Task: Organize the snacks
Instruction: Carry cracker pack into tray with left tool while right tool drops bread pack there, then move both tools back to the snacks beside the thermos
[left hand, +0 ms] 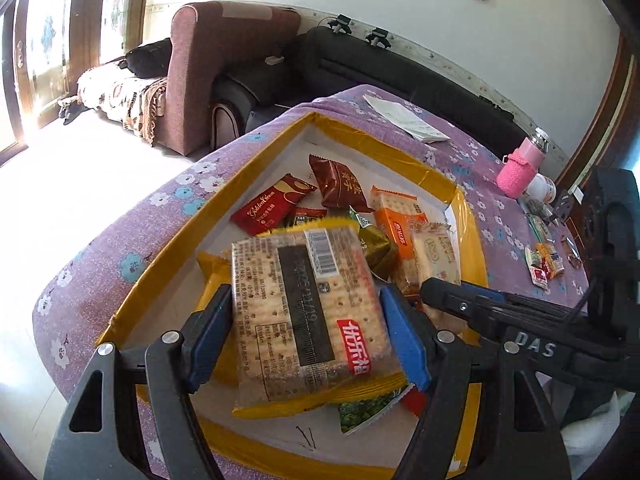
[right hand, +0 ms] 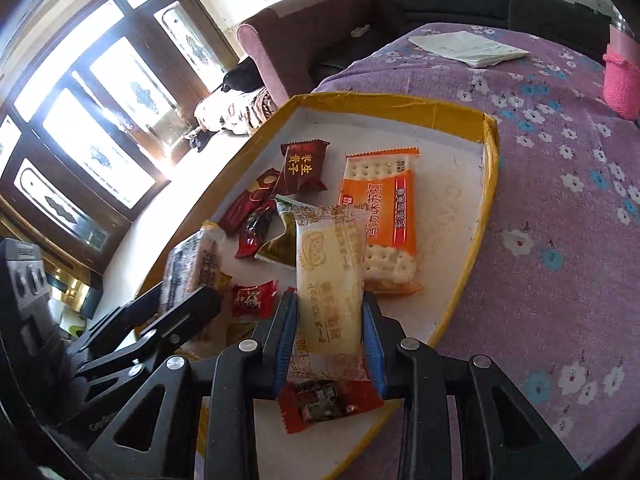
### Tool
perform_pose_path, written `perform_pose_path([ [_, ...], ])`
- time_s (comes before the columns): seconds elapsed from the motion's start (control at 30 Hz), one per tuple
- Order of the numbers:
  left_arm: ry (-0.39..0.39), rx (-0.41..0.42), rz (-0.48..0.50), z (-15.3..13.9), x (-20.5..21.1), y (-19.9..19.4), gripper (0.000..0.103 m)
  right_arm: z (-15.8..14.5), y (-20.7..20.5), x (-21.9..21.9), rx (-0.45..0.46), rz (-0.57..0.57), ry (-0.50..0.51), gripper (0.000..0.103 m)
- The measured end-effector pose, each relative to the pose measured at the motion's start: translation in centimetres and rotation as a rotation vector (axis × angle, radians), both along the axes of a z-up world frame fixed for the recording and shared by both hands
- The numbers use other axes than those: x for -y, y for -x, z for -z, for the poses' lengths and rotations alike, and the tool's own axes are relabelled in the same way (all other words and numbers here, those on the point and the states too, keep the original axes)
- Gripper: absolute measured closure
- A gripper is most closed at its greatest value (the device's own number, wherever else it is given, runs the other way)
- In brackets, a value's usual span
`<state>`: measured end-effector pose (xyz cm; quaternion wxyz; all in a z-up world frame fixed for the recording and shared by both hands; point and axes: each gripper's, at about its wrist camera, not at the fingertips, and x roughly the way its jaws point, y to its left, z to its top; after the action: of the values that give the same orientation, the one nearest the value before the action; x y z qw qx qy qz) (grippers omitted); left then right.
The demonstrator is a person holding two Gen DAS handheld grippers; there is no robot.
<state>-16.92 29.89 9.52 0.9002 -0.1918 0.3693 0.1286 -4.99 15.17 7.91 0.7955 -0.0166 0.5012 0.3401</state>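
Left wrist view: the left gripper [left hand: 308, 322], spread wide, clamps a yellow cracker packet [left hand: 308, 316] above a shallow cardboard tray [left hand: 400, 156] on a purple flowered tablecloth [left hand: 120, 240]. Several snacks already lie inside the tray; a few small sweets [left hand: 546, 264] remain on the cloth beyond it.

Right wrist view: the right gripper [right hand: 330, 340], narrowly set, pinches a pale biscuit pack [right hand: 330, 280] above the same tray, next to an orange cracker pack [right hand: 384, 216]. Sorting looks partway done.

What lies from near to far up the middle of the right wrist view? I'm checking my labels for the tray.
Red candy → pale cracker pack held in the right gripper → orange cracker pack → tray far rim → folded paper.
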Motion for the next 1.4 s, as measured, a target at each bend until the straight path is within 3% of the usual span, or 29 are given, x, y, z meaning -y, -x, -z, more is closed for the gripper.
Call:
perform_pose_path([
  [0.17,-0.031,0.048,-0.028,-1.4,0.0,1.3,0.029,-0.1,-0.7,-1.3,0.075,0.019,0.046,0.068],
  [0.33,-0.103,0.087,-0.053,-3.3,1.0,2.6,0.028,-2.9,0.4,0.9,0.125,0.056,-0.068,0.057],
  [0.5,-0.175,0.101,-0.067,-4.6,2.8,3.4,0.025,-5.1,2.7,4.4,0.211,0.096,-0.111,0.044],
  [0.97,-0.255,0.080,-0.029,-6.0,7.4,3.7,0.022,-6.1,6.4,11.4,0.331,0.165,-0.095,0.039],
  [1.2,-0.253,0.070,0.021,-6.2,9.3,3.4,0.022,-6.3,7.5,14.1,0.382,0.167,-0.080,0.034],
  [1.3,-0.213,0.077,0.063,-6.3,10.0,3.3,0.022,-5.6,6.3,17.0,0.336,0.210,-0.077,0.032],
  [1.4,-0.142,0.090,0.130,-6.0,11.1,2.9,0.022,-4.4,3.9,21.7,0.272,0.327,-0.065,0.032],
])
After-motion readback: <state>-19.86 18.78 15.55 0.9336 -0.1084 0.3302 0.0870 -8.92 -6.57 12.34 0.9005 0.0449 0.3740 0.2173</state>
